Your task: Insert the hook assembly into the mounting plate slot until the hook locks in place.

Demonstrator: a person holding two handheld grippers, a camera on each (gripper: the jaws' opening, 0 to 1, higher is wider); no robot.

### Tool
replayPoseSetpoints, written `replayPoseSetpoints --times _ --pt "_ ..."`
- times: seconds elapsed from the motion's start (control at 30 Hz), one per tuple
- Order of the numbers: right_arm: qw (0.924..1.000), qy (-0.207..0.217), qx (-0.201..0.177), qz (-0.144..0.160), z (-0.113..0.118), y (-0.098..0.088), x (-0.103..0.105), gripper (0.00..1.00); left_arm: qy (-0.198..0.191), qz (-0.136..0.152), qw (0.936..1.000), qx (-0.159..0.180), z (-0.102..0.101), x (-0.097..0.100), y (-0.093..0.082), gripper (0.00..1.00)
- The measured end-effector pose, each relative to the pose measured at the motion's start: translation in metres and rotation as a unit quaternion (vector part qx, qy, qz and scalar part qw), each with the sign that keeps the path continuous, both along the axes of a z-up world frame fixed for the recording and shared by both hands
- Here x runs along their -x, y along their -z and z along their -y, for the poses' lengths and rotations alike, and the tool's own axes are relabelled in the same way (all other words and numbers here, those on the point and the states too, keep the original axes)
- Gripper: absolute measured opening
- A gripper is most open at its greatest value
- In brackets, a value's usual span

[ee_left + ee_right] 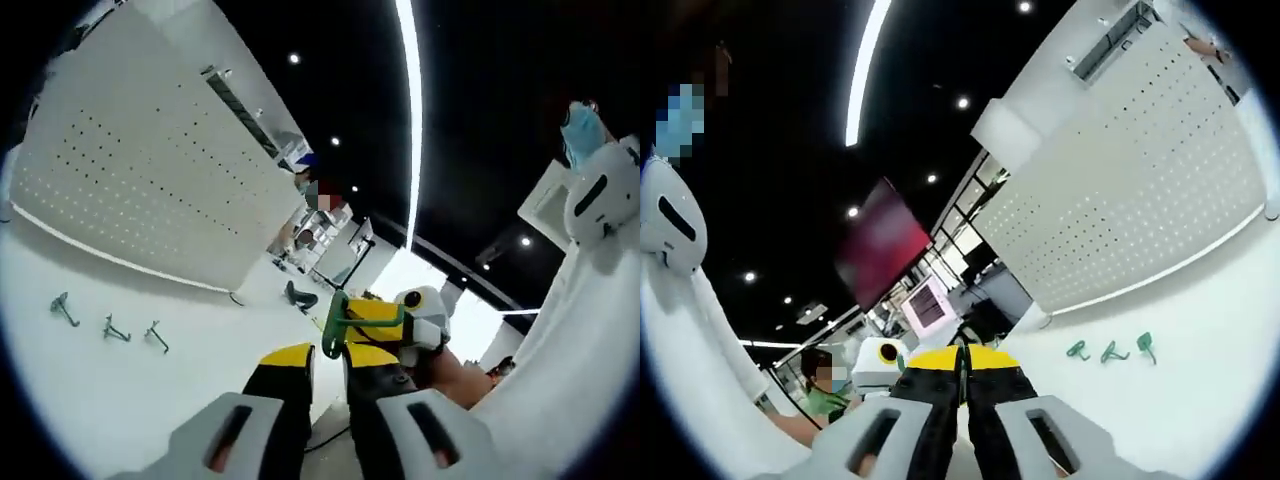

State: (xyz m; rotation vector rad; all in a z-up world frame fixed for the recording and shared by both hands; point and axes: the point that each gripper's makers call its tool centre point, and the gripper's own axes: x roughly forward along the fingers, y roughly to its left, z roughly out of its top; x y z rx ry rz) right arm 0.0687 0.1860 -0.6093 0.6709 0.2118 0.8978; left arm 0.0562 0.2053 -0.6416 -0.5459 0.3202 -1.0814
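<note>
A white pegboard (150, 170), the mounting plate dotted with rows of small holes, stands upright at the far edge of a white table (110, 380); in the right gripper view the same pegboard (1140, 170) rises above the table (1200, 360) on the right. A person in a white sleeve (570, 340) stands at the right of the left gripper view, and the sleeve (700, 340) runs down the left side of the right gripper view. Further back, another person in a green top (830, 400) sits beyond the table. Three green hooks (108, 325) lie loose in a row on the table before the pegboard's lower edge, well apart from both grippers; the right gripper view shows the same three hooks (1112, 350) near the board's foot. The left gripper (328, 360) has its yellow-tipped jaws slightly apart with nothing seen between them. Just beyond its tips the right gripper (385, 330) comes in from the right, clamped on a green hook assembly (340, 320), which is held in the air away from the pegboard. In its own view the right gripper (962, 362) shows its jaws pressed nearly together.
</note>
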Motion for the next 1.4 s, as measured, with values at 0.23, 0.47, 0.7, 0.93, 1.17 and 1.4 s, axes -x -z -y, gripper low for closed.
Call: replayPoseSetpoints --times 0.23,0.47,0.7,0.93,1.17,1.4 --pt "0.9993 0.027 0.022 -0.015 0.010 0.012 -0.011 0.00 -0.017 0.053 0.9939 -0.095 0.000 0.000 0.010 0.18" --pt "0.9972 0.048 0.054 -0.018 0.013 0.023 -0.014 0.00 -0.034 0.082 0.9856 -0.144 0.002 -0.002 0.007 0.17" --pt "0.9946 0.061 0.081 -0.021 0.014 0.028 -0.017 0.00 -0.039 0.087 0.9871 -0.129 0.008 -0.003 -0.003 0.15" --pt "0.9916 0.062 0.113 -0.015 0.010 0.033 -0.017 0.00 -0.037 0.091 0.9842 -0.147 0.012 -0.003 -0.001 0.12" --pt "0.9882 0.061 0.140 -0.005 0.008 0.034 -0.016 0.00 -0.045 0.079 0.9848 -0.148 0.011 -0.008 0.000 0.09" --pt "0.9811 0.076 0.178 0.003 0.008 0.035 -0.018 0.00 -0.049 0.087 0.9780 -0.183 0.011 -0.010 0.005 0.08"
